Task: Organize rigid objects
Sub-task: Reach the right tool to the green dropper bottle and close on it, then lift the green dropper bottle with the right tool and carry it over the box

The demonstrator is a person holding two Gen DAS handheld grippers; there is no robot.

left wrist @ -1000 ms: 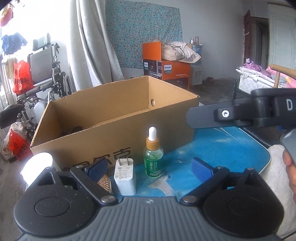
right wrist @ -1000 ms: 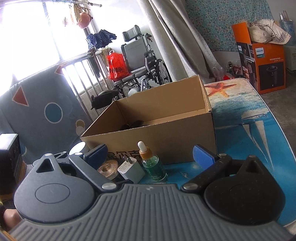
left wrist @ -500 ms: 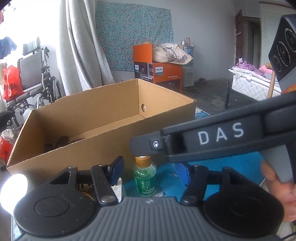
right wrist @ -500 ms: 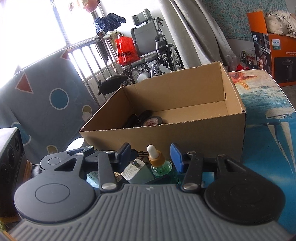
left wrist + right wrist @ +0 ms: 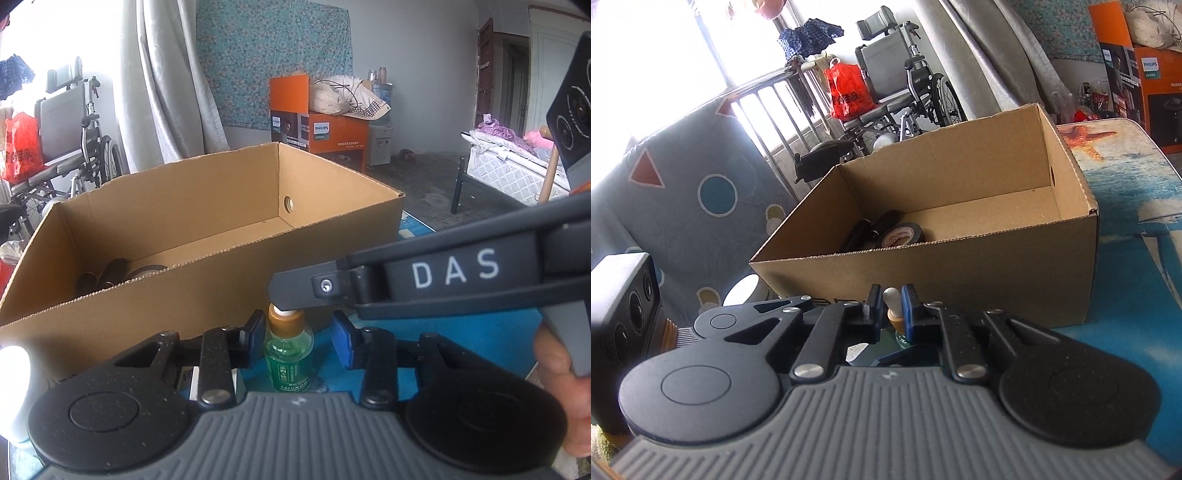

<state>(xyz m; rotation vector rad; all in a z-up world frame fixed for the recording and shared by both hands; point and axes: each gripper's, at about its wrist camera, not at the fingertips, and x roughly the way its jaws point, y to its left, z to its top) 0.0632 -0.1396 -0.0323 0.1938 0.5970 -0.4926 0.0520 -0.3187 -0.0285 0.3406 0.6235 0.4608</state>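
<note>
A small green dropper bottle (image 5: 288, 356) with an amber collar stands on the blue table in front of a cardboard box (image 5: 221, 288). My left gripper (image 5: 299, 332) straddles the bottle's body and its jaws are closing. The left pad is close against the glass, while a gap shows at the right pad (image 5: 341, 343). My right gripper (image 5: 891, 306) is shut on the bottle's white rubber bulb (image 5: 891, 297). In the left wrist view the right gripper (image 5: 291, 291) reaches in from the right and covers the bulb.
The open box (image 5: 960, 284) holds a black tape roll (image 5: 901, 236) and some dark cylinders at its left end. A white charger plug (image 5: 236, 380) sits half hidden behind my left finger. A white round object (image 5: 14, 369) stands at the table's left edge.
Both grippers came in on the dropper bottle and their jaws narrowed. The right one swung across from the right and shut on the bulb. The left jaws now flank the bottle's body.
</note>
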